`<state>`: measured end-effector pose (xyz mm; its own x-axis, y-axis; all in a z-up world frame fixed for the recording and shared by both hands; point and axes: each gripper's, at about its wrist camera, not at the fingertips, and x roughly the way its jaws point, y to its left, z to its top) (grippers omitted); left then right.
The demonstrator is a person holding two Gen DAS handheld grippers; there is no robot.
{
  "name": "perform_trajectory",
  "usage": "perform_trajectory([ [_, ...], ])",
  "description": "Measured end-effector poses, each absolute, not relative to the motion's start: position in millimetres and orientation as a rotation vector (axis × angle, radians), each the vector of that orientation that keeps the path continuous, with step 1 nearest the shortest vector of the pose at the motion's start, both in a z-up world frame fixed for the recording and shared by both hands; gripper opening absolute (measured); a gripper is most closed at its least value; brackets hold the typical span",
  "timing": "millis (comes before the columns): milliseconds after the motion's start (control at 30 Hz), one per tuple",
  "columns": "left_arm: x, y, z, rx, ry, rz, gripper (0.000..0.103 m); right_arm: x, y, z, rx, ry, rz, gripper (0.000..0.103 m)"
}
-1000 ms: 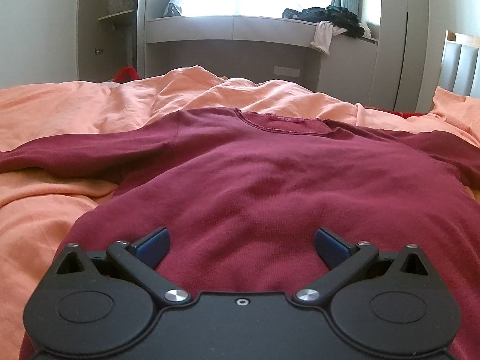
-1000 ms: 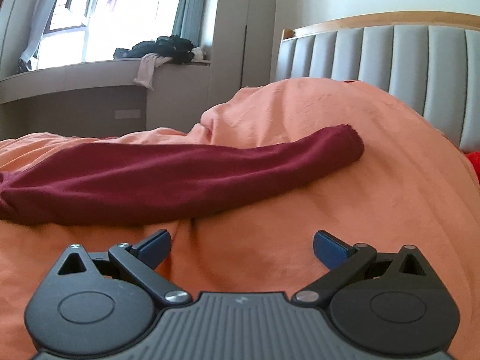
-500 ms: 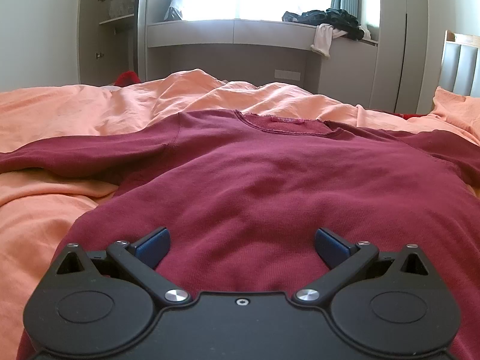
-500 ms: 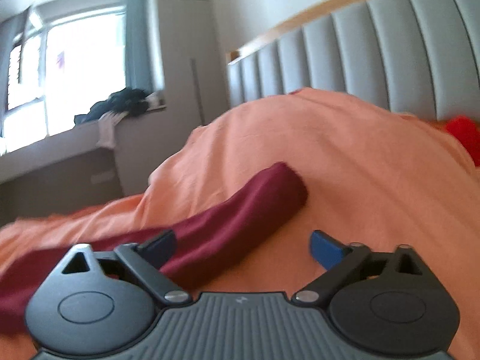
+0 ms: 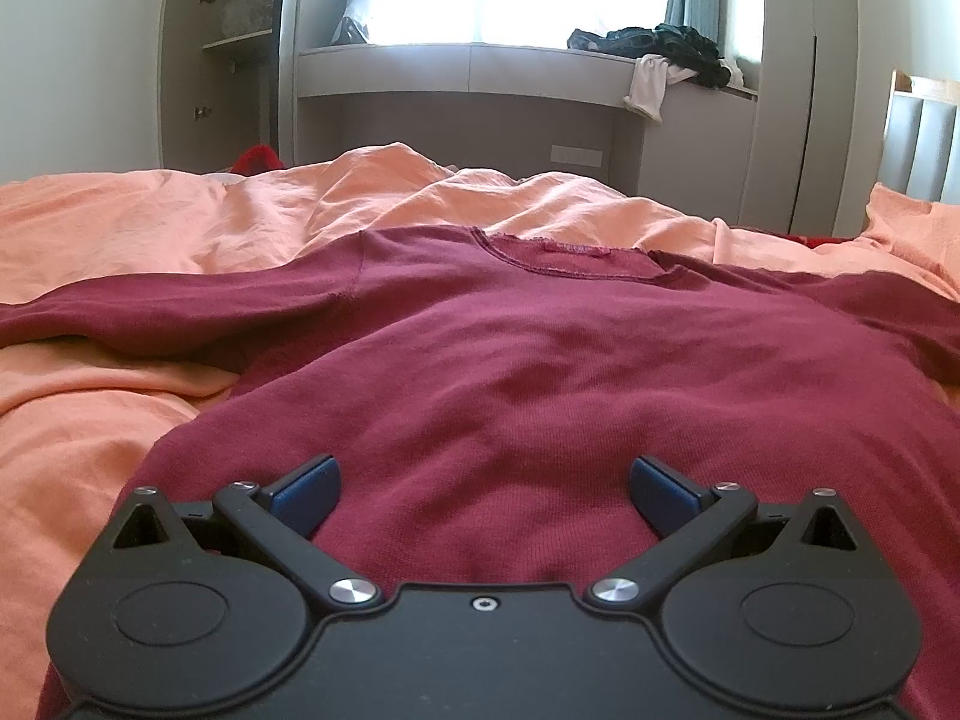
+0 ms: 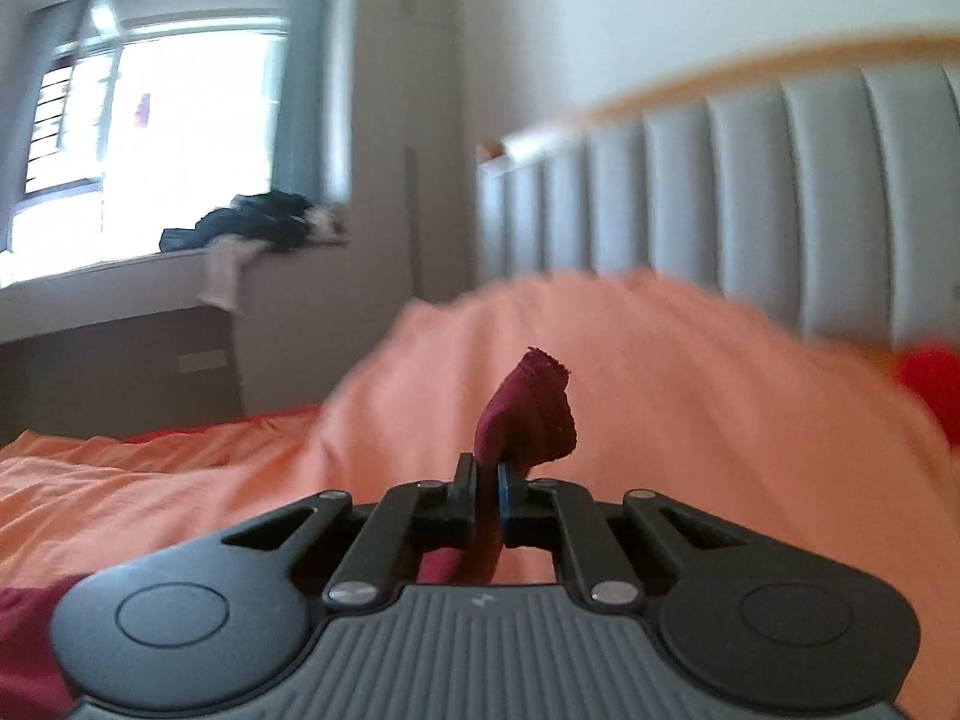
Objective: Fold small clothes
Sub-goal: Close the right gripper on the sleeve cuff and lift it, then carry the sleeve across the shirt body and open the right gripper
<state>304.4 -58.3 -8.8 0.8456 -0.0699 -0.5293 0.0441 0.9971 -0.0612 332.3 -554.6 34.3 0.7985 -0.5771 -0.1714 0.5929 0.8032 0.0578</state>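
A dark red long-sleeved top lies spread flat on the orange bedcover, neckline at the far side and one sleeve stretched out to the left. Over its lower body my left gripper stands wide open, with only flat cloth below the blue pads. In the right wrist view my right gripper is shut on the cuff end of the other sleeve, which sticks up bunched beyond the fingertips, lifted off the cover.
A grey padded headboard rises behind the orange mound of bedding. A window ledge carries a heap of dark clothes and a hanging white cloth. Something red lies at the right by the headboard.
My right gripper swung toward the sleeve end, closed on the cuff and rose with it. The left gripper and the top's body stayed where they were.
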Motion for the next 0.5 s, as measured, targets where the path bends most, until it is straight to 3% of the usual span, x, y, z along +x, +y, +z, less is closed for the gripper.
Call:
perform_trajectory([
  [267,286,-35,33,-0.12,0.462,-0.037,0.103,331,-423,104,-0.176,0.04,-0.354,0.006],
  [500,273,3,56,-0.194,0.4,0.047,0.103,320,-295,115,-0.346,-0.018,-0.077,0.005],
])
